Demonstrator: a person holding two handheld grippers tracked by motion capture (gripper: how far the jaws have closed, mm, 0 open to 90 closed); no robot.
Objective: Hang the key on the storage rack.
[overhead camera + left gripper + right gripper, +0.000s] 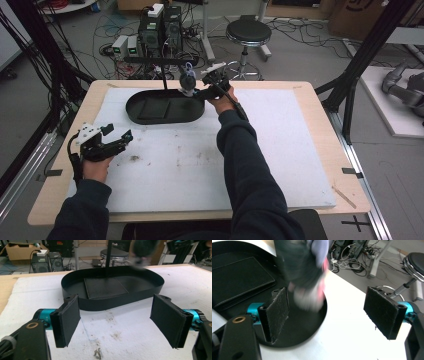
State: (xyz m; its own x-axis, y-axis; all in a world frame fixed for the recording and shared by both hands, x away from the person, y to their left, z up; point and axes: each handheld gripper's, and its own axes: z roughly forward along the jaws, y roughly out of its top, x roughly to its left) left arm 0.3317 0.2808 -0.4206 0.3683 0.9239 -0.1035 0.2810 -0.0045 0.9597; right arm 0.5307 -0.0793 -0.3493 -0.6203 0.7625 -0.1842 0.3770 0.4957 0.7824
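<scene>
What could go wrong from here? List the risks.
1. The hanging bundle is blurred in the right gripper view, so it may be swinging; the open right gripper beside it could miss or knock it.
2. The stand's thin pole rises from the black tray; a bump might tip it.
3. The wallet lies below and could be struck.

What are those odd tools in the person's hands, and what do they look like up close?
Each is a hand-held black two-jaw gripper. The left gripper carries a pale three-cornered plate on top and trails a black cable. Its flat rectangular black pads sit on turquoise metal cylinders, with a brass-ringed hole in the frame. The right gripper looks alike. Both arms wear dark navy sleeves.
</scene>
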